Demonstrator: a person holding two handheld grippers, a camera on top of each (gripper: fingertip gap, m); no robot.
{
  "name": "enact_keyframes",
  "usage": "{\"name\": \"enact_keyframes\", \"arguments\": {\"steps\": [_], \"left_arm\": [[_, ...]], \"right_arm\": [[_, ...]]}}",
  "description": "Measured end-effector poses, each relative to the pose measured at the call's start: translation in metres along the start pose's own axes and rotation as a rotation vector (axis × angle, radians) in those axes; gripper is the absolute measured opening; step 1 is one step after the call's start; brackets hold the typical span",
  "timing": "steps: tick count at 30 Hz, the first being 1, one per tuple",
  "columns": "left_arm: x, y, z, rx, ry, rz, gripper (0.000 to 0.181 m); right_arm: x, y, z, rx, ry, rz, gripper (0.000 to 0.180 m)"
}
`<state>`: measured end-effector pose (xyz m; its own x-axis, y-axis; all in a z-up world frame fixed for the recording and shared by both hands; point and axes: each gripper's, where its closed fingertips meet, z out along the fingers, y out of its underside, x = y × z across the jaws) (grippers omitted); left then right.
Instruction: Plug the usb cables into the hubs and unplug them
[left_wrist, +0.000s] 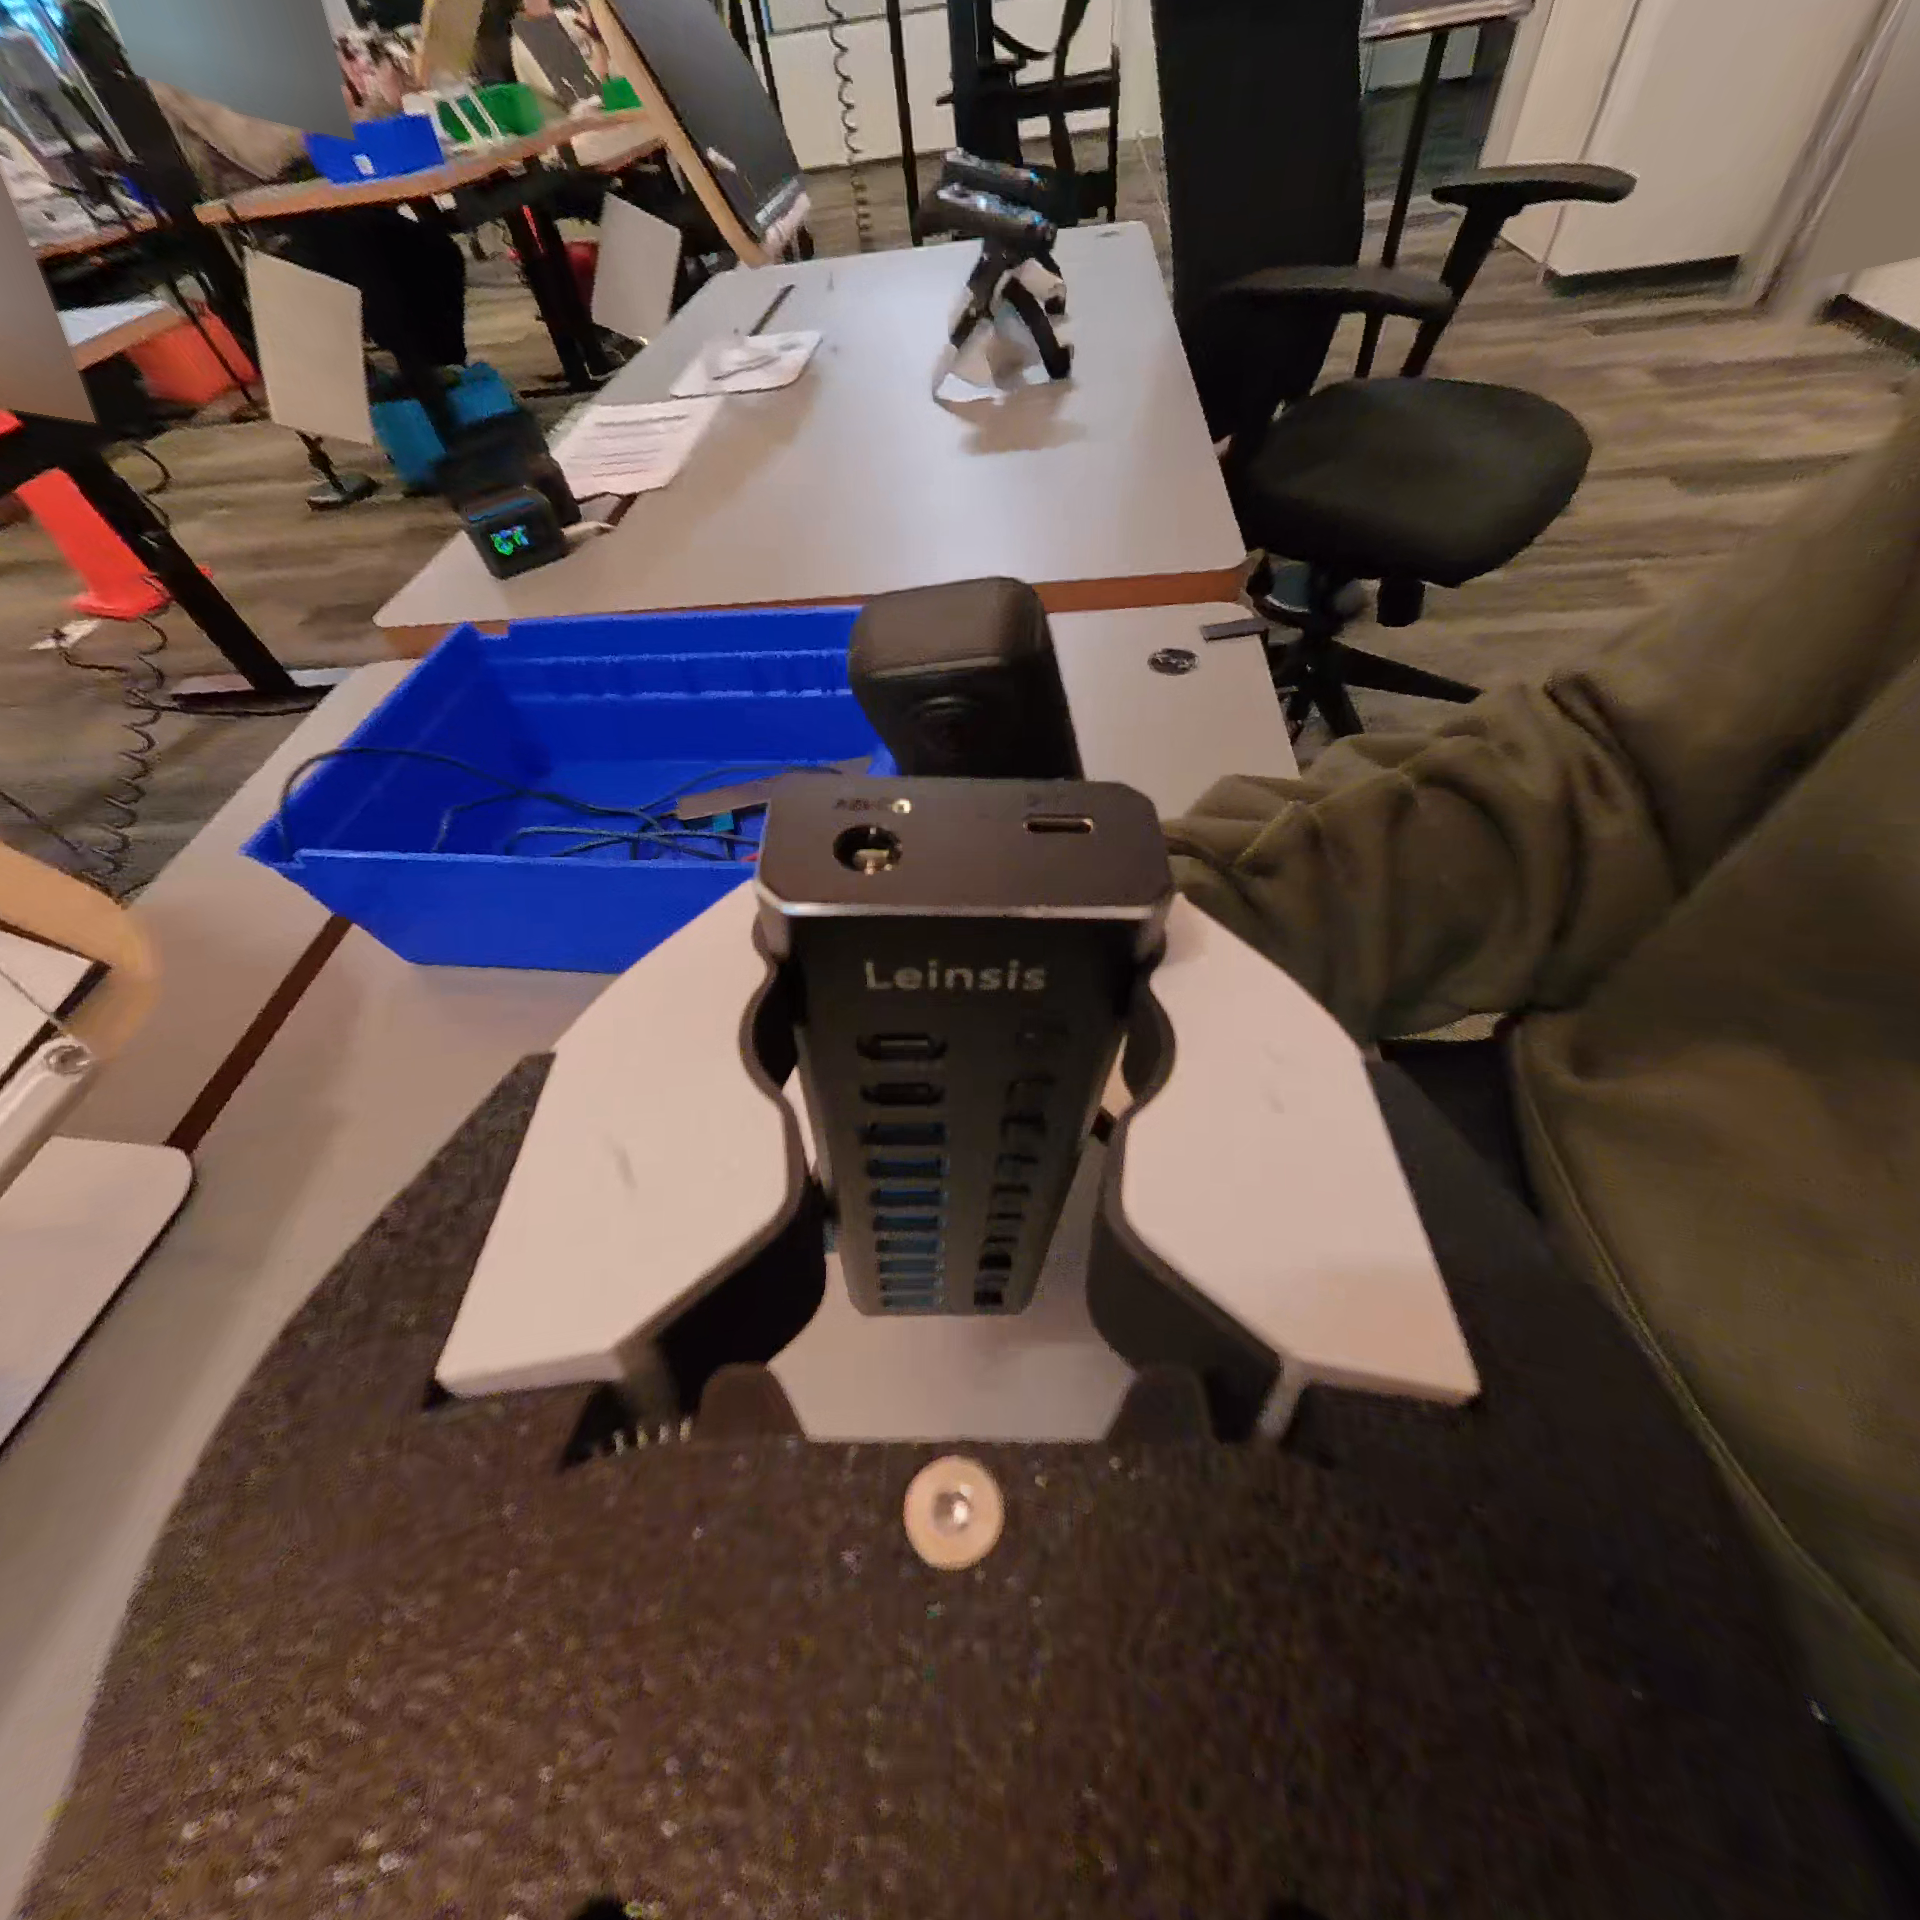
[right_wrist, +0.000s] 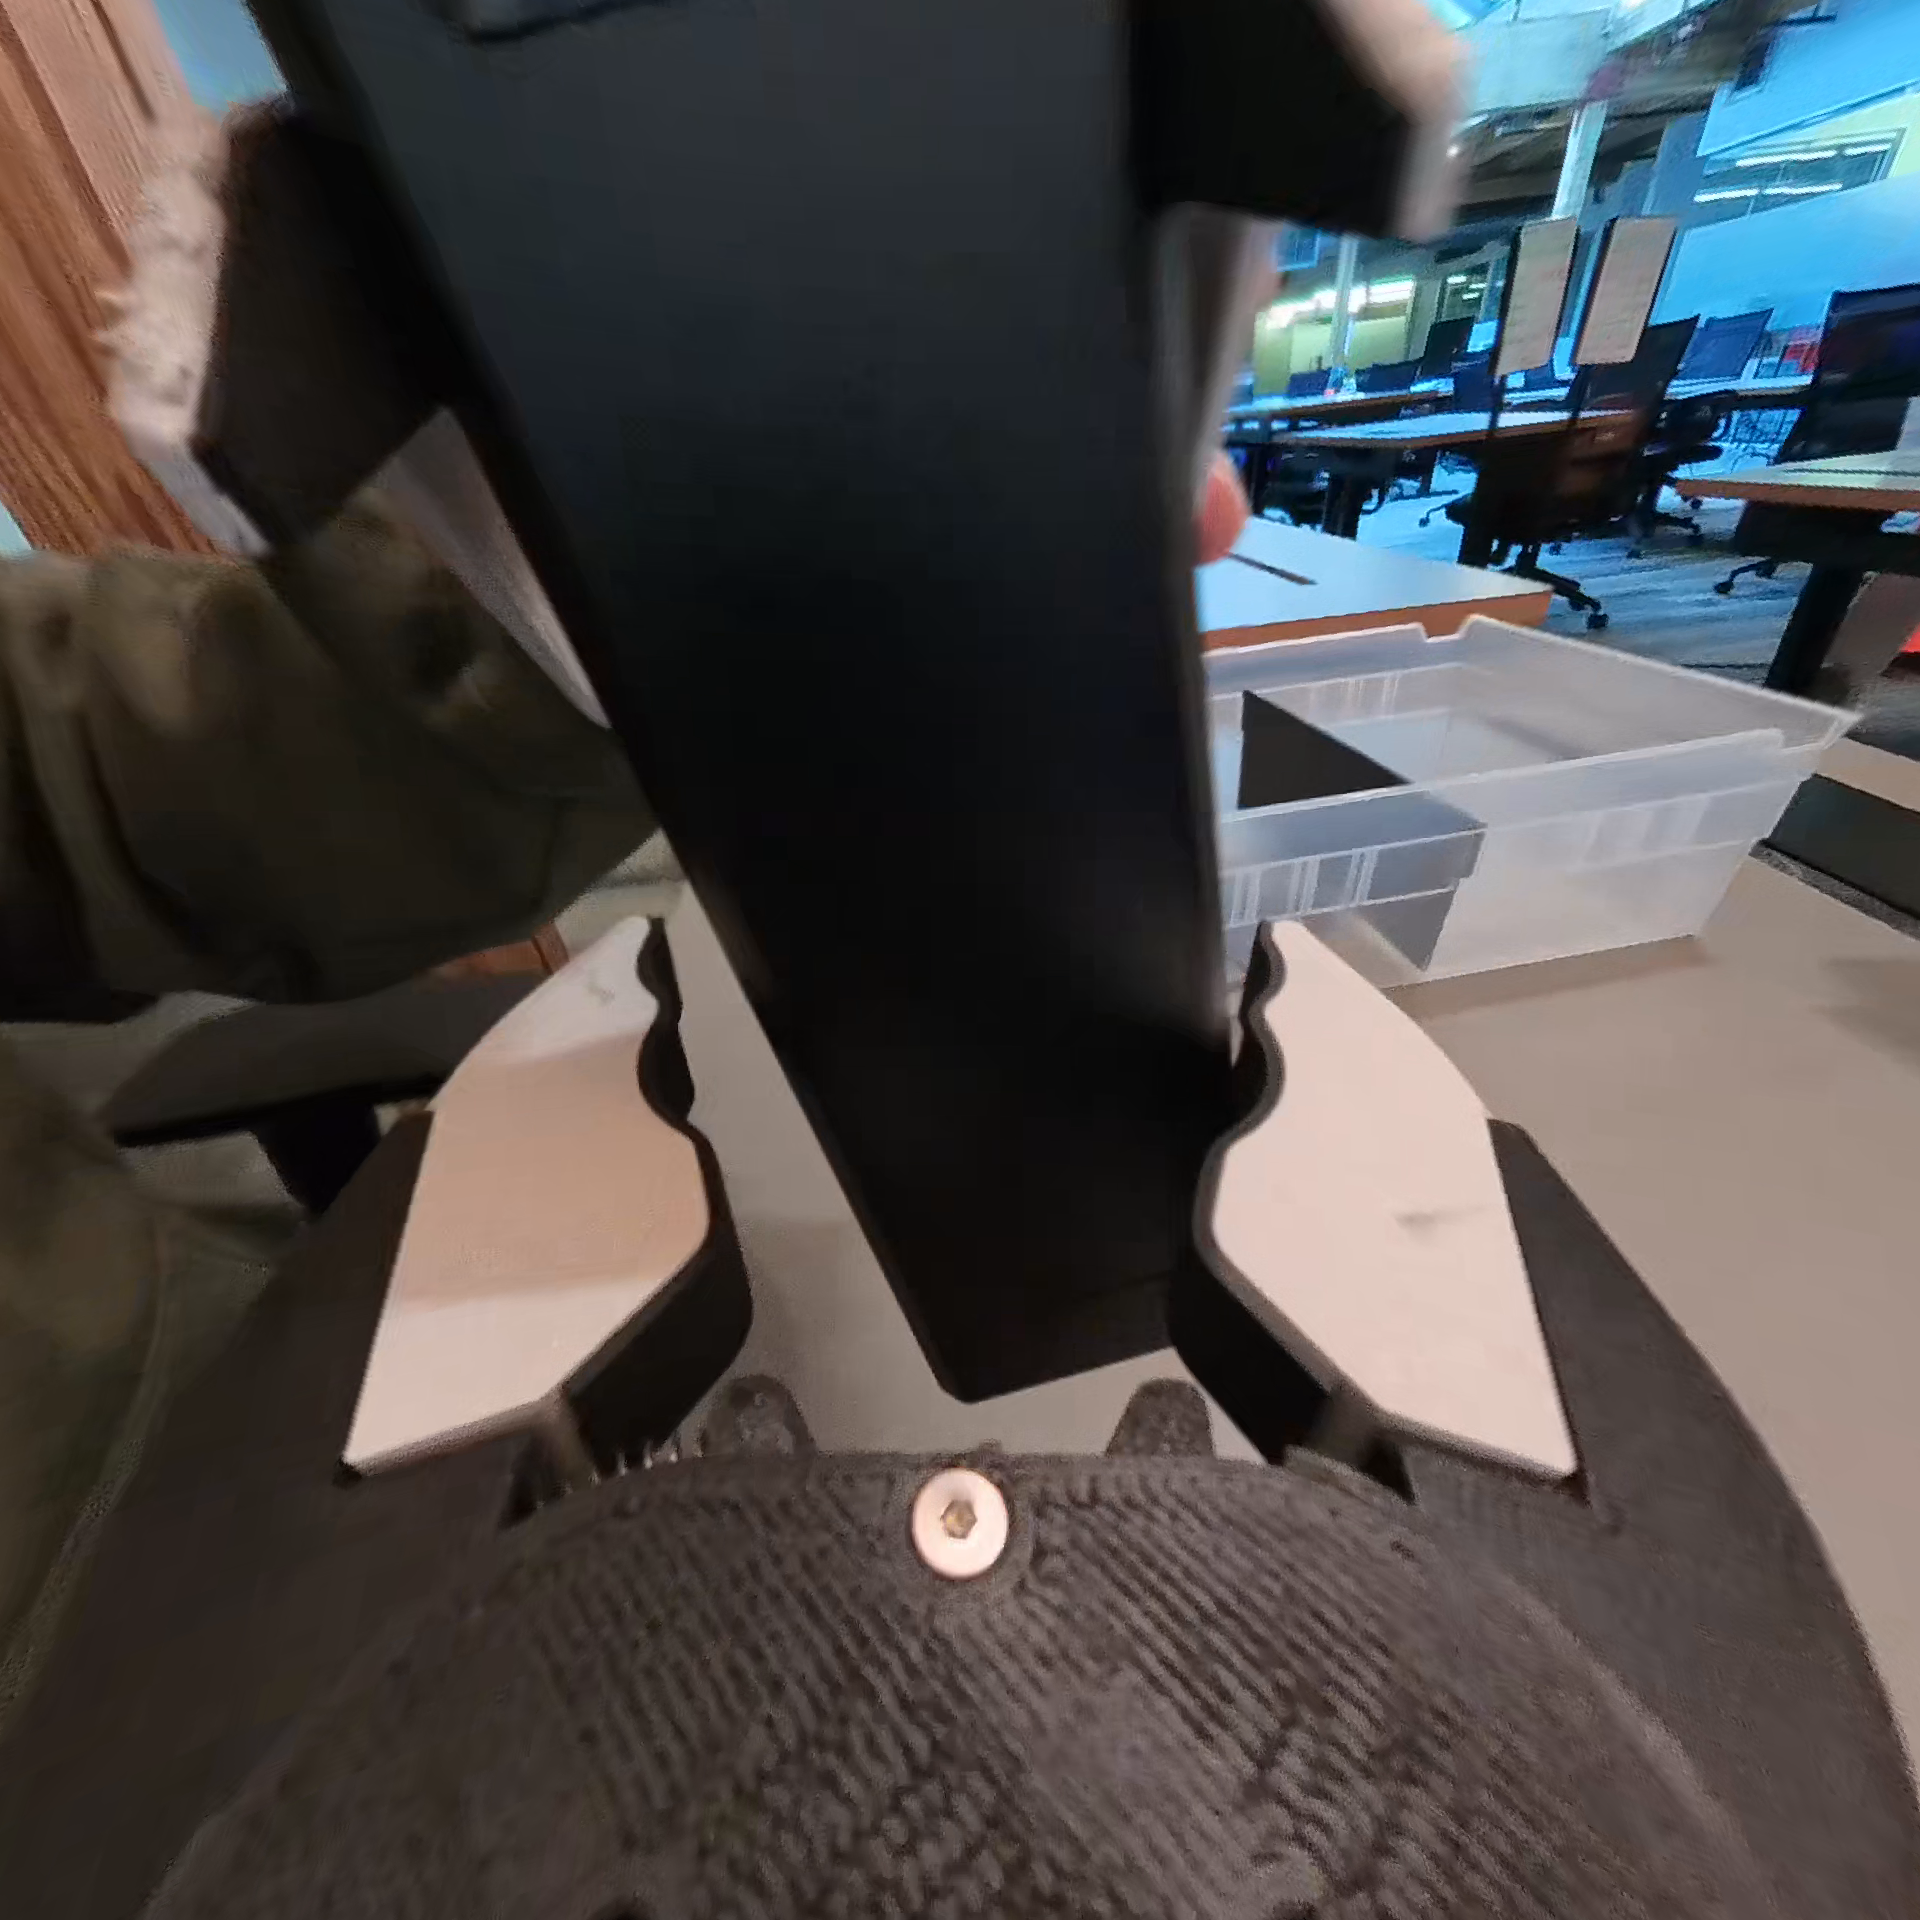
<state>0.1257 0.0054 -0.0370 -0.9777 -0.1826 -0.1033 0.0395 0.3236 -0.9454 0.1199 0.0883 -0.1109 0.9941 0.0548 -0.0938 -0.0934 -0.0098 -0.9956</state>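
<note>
My left gripper (left_wrist: 961, 935) is shut on a black USB hub (left_wrist: 951, 1091) and holds it above the grey table (left_wrist: 270, 997), port rows facing the camera. Thin black USB cables (left_wrist: 582, 821) lie in a blue bin (left_wrist: 499, 904) behind it. In the right wrist view the hub's plain black back (right_wrist: 883, 623) reaches down between the fingers of my right gripper (right_wrist: 956, 935). The jaws stand wide: the right finger touches the hub's edge and the left finger is apart from it. The left gripper's fingers (right_wrist: 301, 312) clamp the hub near the top.
The right gripper's black camera body (left_wrist: 961, 686) shows just behind the hub, with an olive sleeve (left_wrist: 1558, 831) to its right. A clear divided bin (right_wrist: 1621, 831) stands on the table at the right. A second table (left_wrist: 883, 468) and a black office chair (left_wrist: 1403, 468) lie beyond. About 10 centimeters separates my left fingertips from my right.
</note>
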Motion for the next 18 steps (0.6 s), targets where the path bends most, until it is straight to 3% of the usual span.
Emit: {"name": "enact_keyframes", "arguments": {"steps": [2, 6, 18], "left_arm": [[0.002, 0.005, 0.004, -0.005, 0.013, -0.008, 0.060], [0.006, 0.015, 0.008, -0.025, 0.013, -0.024, 0.060], [0.010, 0.028, 0.005, -0.076, 0.049, -0.036, 0.061]], "right_arm": [[-0.002, 0.008, 0.003, -0.051, 0.005, -0.042, 0.100], [0.001, -0.005, 0.001, 0.027, 0.042, -0.066, 0.078], [-0.004, 0.009, 0.003, -0.055, 0.001, -0.135, 0.073]]}}
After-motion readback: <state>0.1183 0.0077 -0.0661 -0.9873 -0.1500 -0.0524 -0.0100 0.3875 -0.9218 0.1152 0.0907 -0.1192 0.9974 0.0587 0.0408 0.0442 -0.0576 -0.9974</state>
